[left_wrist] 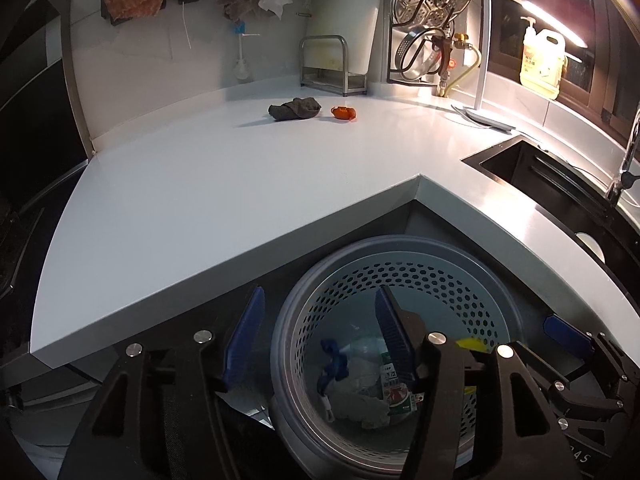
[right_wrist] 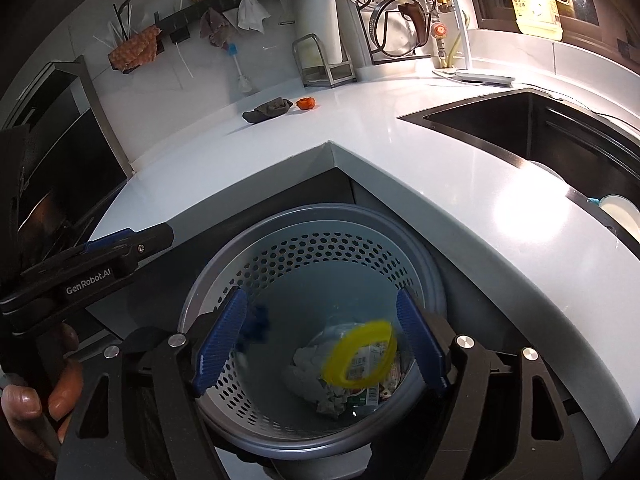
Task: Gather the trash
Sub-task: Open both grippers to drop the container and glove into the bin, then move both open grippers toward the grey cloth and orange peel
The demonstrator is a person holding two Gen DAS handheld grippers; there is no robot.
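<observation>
From your left gripper (left_wrist: pixel 320 336), jaws spread and gripping nothing, the perforated grey bin (left_wrist: pixel 400 276) sits directly below, holding crumpled white paper (left_wrist: pixel 372 400), a blue scrap (left_wrist: pixel 334 356) and a printed wrapper (left_wrist: pixel 396 392); beyond it, a dark rag (left_wrist: pixel 295 108) and an orange scrap (left_wrist: pixel 344 113) lie far ahead on the white counter (left_wrist: pixel 240 184). From your right gripper (right_wrist: pixel 320 332), jaws wide and unclenched, a blurred yellow ring (right_wrist: pixel 360 354) hangs between the pads over that same bin (right_wrist: pixel 312 248), the sink (right_wrist: pixel 520 128) ahead to its right.

Each gripper: black angular frame, two fingers faced with ribbed blue pads (right_wrist: pixel 222 338), round silver screws (right_wrist: pixel 465 340) at pivots. The left gripper (right_wrist: pixel 92 268) carries white "GenRobot.AI" lettering.
</observation>
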